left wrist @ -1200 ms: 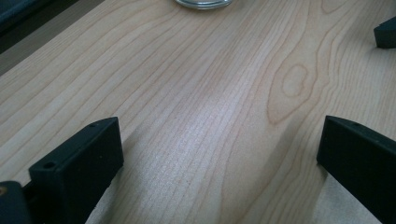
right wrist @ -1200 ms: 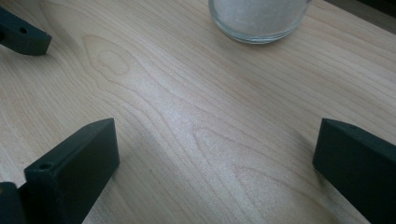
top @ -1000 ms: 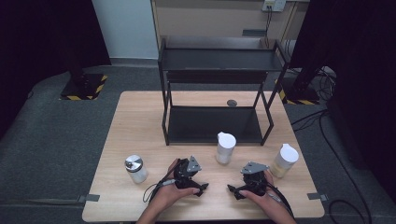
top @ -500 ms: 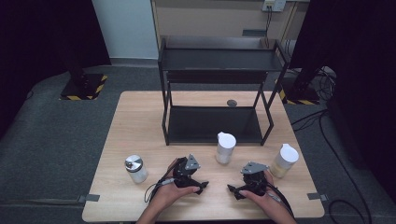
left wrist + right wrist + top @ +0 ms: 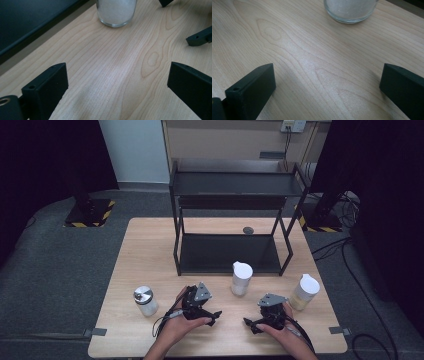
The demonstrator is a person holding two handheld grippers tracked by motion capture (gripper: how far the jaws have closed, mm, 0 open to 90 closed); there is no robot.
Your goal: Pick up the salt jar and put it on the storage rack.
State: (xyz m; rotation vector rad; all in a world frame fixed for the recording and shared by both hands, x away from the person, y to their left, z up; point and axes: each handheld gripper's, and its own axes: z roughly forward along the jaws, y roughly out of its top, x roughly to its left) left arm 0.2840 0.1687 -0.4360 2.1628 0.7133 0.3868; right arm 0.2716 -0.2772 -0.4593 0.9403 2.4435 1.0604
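My left gripper rests low near the table's front edge, held by a hand, jaws pointing right. In the left gripper view my left gripper is open; its jaws have just been closing a little, with only bare wood between them. My right gripper sits to its right, pointing back toward it. In its own view my right gripper stands open over bare wood. A white-lidded glass jar of white grains stands just beyond both; its base is at the top of each gripper view.
A silver-lidded jar stands at the front left, and a white-lidded jar of pale yellowish contents at the front right. A black two-tier shelf rack takes up the table's back half, with a small dark disc behind it.
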